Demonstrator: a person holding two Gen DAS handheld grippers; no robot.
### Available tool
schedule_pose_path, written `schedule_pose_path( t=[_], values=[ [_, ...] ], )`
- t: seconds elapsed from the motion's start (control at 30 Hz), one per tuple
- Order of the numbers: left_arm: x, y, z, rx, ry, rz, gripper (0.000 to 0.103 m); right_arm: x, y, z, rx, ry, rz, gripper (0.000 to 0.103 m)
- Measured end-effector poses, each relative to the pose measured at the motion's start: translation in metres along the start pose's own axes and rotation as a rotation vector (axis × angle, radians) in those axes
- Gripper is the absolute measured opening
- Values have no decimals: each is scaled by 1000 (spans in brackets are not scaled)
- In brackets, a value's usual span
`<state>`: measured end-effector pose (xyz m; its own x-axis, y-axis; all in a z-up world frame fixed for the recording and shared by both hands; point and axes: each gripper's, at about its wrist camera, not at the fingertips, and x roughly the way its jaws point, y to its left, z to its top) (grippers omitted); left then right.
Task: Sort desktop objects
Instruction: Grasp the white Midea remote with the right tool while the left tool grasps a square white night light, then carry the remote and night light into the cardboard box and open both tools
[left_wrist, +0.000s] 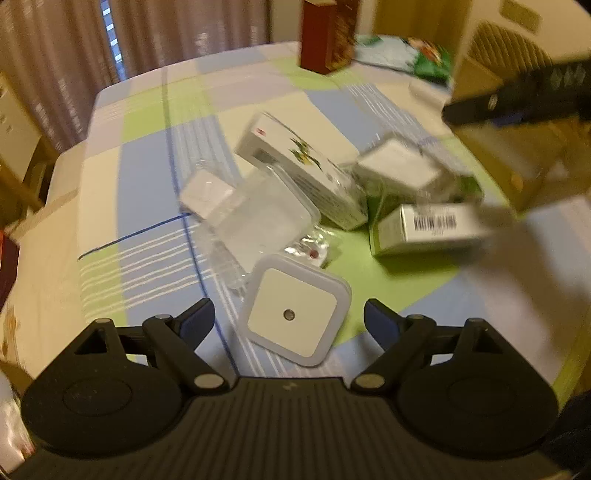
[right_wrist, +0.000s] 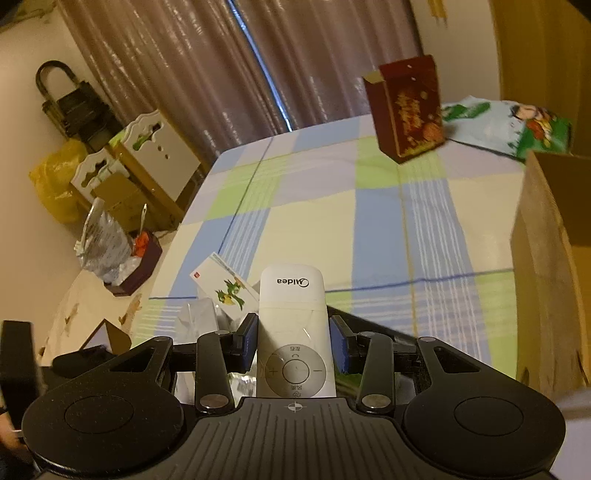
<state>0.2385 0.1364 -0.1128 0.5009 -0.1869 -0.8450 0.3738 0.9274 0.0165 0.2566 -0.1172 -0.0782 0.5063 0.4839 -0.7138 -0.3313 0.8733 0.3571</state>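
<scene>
In the left wrist view my left gripper (left_wrist: 288, 316) is open and low over the checked tablecloth (left_wrist: 147, 206). A white square night light (left_wrist: 295, 314) lies between its blue pads (left_wrist: 197, 319), with a gap on each side. Beyond it lies a heap: a clear plastic case (left_wrist: 258, 218), a white box with a green dragon print (left_wrist: 303, 166), a small white plug (left_wrist: 207, 194), a wrapped white cube (left_wrist: 399, 166) and a green-white barcode box (left_wrist: 428, 225). In the right wrist view my right gripper (right_wrist: 293, 341) is shut on a white Midea remote (right_wrist: 291, 295), held above the table.
A dark red box (right_wrist: 406, 107) stands at the table's far end beside a green snack bag (right_wrist: 509, 125). An open cardboard box (right_wrist: 546, 258) stands along the right side. Chairs (right_wrist: 159, 155) and bags crowd the floor to the left of the table.
</scene>
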Motion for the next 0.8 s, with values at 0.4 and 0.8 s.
schedule_pose_path(
  t=[0.4,0.8],
  values=[
    [22,-8,-3,126,7,-54,65,-18,-7,-19,60,20,-22,40],
    [-42,-30,12,149,-73,-32,65,-48,-11,-29,86,12,49,40]
  ],
)
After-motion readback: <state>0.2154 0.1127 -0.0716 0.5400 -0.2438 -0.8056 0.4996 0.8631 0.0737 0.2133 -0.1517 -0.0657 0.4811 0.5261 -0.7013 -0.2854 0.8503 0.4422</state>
